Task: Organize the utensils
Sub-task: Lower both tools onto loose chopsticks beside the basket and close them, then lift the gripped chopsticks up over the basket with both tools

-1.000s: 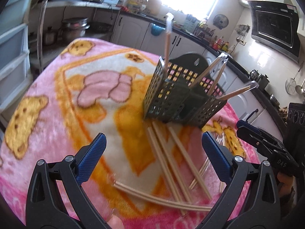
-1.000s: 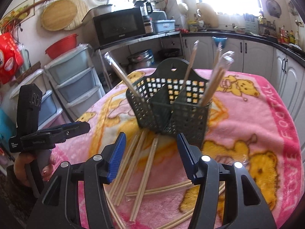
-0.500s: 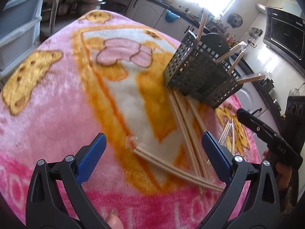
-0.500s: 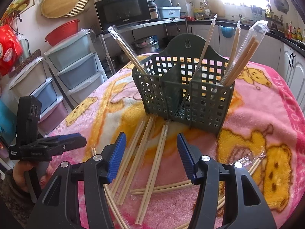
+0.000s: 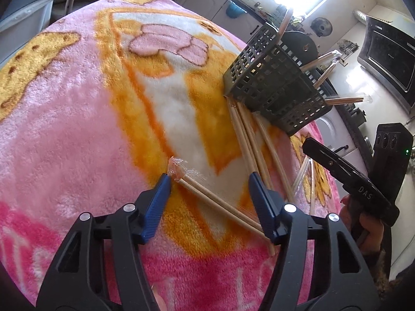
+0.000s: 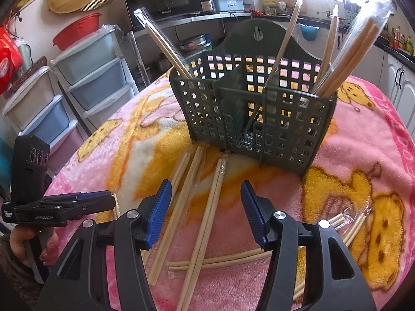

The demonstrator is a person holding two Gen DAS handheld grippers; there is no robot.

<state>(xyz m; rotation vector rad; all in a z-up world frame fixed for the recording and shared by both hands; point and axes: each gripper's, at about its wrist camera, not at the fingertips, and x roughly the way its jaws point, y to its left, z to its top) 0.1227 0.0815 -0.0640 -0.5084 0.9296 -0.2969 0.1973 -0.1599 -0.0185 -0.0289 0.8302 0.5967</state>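
A dark green slotted utensil holder (image 6: 259, 108) stands on the pink blanket and holds several wrapped chopstick pairs; it also shows in the left wrist view (image 5: 275, 85). Several chopstick pairs lie loose before it (image 6: 202, 207). My left gripper (image 5: 208, 181) is open, low over one plastic-wrapped pair (image 5: 220, 202) that lies between its fingers. My right gripper (image 6: 206, 189) is open and empty above the loose chopsticks (image 6: 181, 199). The left gripper shows from the side in the right wrist view (image 6: 111, 202).
A pink and orange cartoon blanket (image 5: 77, 116) covers the table. Plastic drawer units (image 6: 77, 77) stand to the left, a microwave (image 6: 166, 0) behind, white cabinets (image 6: 399, 77) to the right. More wrapped chopsticks (image 6: 352, 223) lie at the right.
My left gripper has dropped low toward the blanket and now straddles the wrapped chopstick pair. My right gripper has moved closer to the holder, staying open.
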